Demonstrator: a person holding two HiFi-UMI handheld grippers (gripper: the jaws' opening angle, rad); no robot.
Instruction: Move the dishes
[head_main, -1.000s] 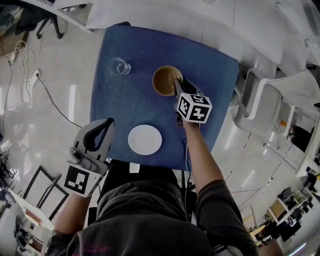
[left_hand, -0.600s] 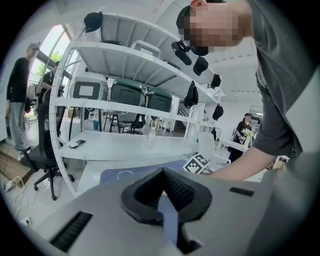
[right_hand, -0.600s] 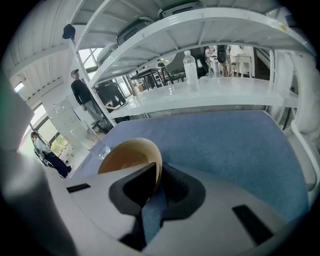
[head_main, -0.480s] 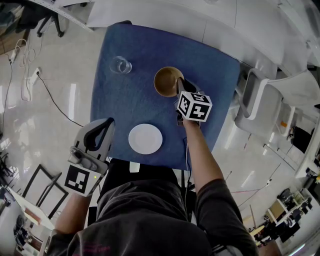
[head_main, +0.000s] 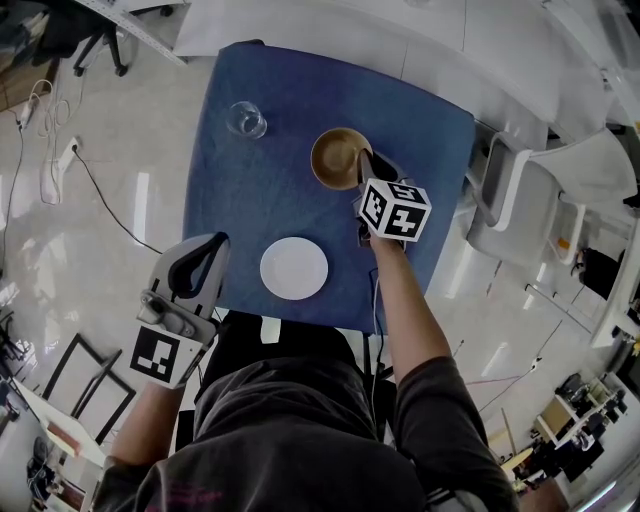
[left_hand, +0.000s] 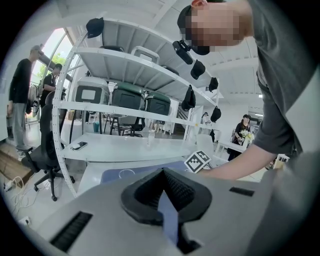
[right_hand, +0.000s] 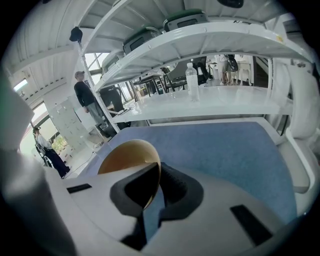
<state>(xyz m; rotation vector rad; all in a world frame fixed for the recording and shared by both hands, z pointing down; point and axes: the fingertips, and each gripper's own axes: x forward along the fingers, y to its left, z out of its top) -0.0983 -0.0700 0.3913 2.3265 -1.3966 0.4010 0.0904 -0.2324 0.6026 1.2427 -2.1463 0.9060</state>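
Observation:
A brown bowl (head_main: 336, 158) is at the middle right of the blue table (head_main: 270, 200). My right gripper (head_main: 364, 166) is shut on the bowl's near right rim. In the right gripper view the bowl (right_hand: 125, 156) leans tilted, its rim pinched between the black pads (right_hand: 175, 185) of my right gripper (right_hand: 158, 175). A white plate (head_main: 293, 268) lies near the table's front edge. My left gripper (head_main: 200, 262) hangs off the front left corner, left of the plate. The left gripper (left_hand: 163, 192) is shut with nothing in it.
A clear glass (head_main: 245, 119) stands at the table's back left. White chairs (head_main: 520, 200) crowd the table's right side. Beyond the table stands white shelving (right_hand: 200, 45) holding a bottle (right_hand: 191, 81). People (left_hand: 20, 100) stand in the background. Cables (head_main: 60, 150) lie on the floor at left.
My right gripper has risen a little with the bowl's rim in it. The left gripper, plate and glass have stayed where they were.

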